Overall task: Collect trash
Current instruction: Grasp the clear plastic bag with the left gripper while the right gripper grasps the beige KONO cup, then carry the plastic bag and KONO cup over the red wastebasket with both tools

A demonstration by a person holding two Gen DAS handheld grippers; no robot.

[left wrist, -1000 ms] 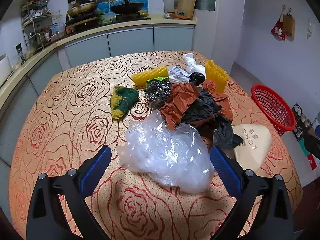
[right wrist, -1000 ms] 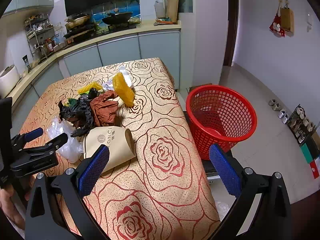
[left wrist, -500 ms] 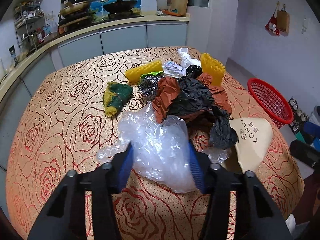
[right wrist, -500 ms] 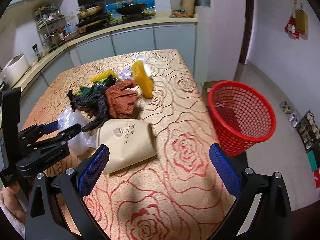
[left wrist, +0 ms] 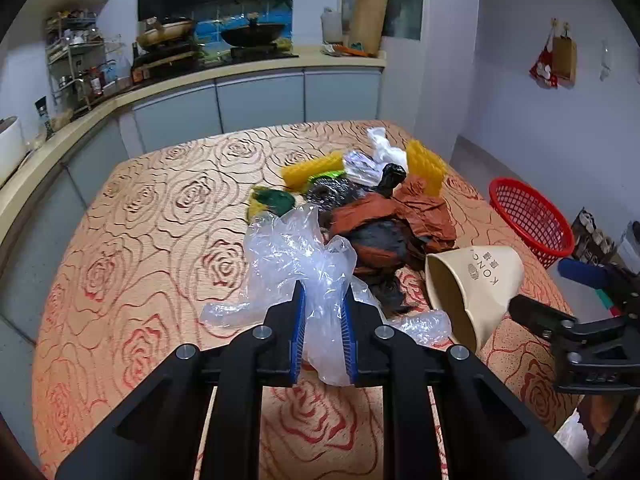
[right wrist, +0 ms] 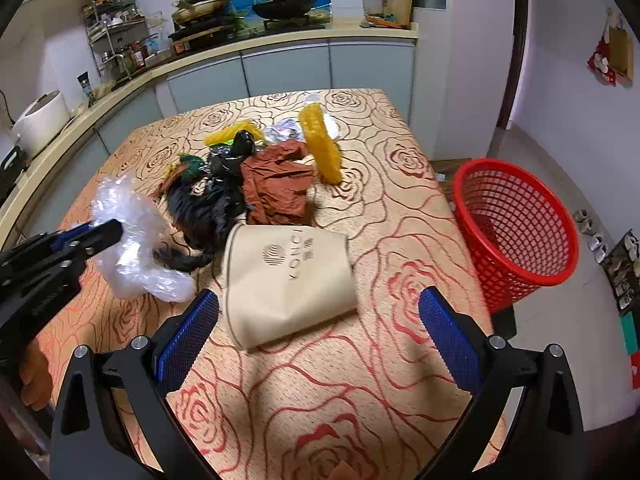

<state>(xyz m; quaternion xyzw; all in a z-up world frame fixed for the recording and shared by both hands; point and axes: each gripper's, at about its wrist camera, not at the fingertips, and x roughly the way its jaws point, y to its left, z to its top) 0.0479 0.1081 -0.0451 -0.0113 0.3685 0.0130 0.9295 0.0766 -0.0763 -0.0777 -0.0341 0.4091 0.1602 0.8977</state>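
My left gripper (left wrist: 323,320) is shut on a crumpled clear plastic bag (left wrist: 296,252), lifted a little off the table; it also shows in the right wrist view (right wrist: 132,232). My right gripper (right wrist: 318,320) is open and empty, just in front of a beige paper bag (right wrist: 286,276) lying on its side; it also shows in the left wrist view (left wrist: 476,280). A pile of brown paper (right wrist: 278,184), black plastic (right wrist: 208,204), yellow pieces (right wrist: 322,146) and a steel scourer (left wrist: 330,194) lies mid-table. A red basket (right wrist: 516,228) stands on the floor right of the table.
The table has an orange rose-pattern cloth (right wrist: 360,400). A green and yellow sponge (left wrist: 272,200) and white wrappers (left wrist: 380,152) lie at the pile's far side. A kitchen counter (left wrist: 240,76) runs behind and to the left. The table edge is close to the basket.
My left gripper closed on the clear plastic bag and raised it. My right gripper moved left and closer to the beige paper bag, staying open.
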